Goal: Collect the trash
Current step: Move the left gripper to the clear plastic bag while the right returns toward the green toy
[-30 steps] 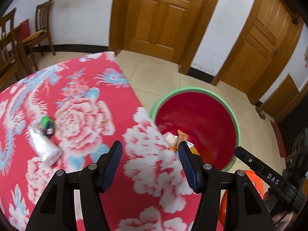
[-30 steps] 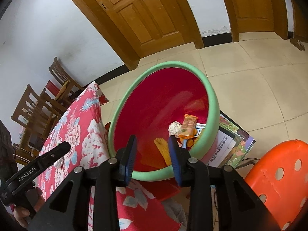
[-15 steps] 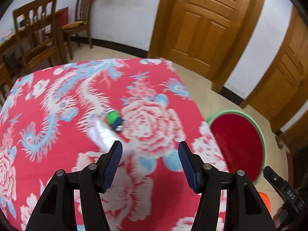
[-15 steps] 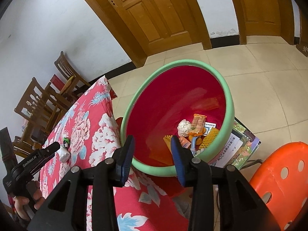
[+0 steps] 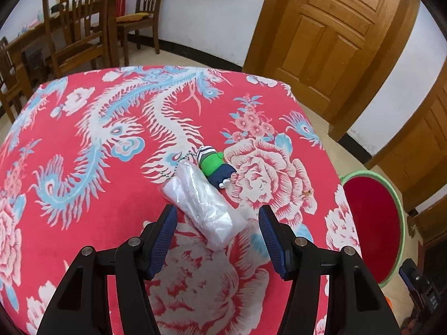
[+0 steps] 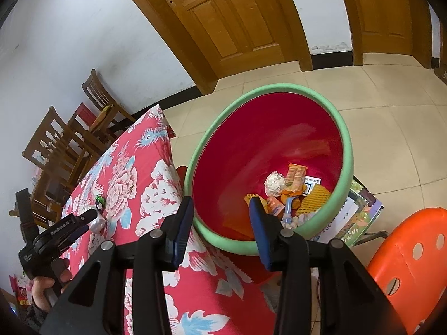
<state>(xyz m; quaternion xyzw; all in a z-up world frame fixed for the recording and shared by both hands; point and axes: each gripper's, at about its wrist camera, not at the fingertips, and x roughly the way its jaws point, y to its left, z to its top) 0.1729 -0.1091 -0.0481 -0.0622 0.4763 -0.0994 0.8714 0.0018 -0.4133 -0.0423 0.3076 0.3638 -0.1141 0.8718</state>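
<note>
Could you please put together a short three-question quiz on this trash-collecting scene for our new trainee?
1. True or false: the clear plastic bag lies on the tablecloth, untouched, ahead of the left hand-held gripper.
2. What touches the bag's far side? A) green toy figure B) orange stool C) wooden chair
3. Fill in: the red basin has a ____ rim.

Key: 1 true; 2 A; 3 green. The right hand-held gripper, jaws opening, holds nothing.

I count one clear plastic bag (image 5: 202, 201) and one toy keychain (image 5: 213, 164) on the cloth, two doors (image 6: 232, 19), one basin (image 6: 346, 150), one stool (image 6: 410, 259).
</note>
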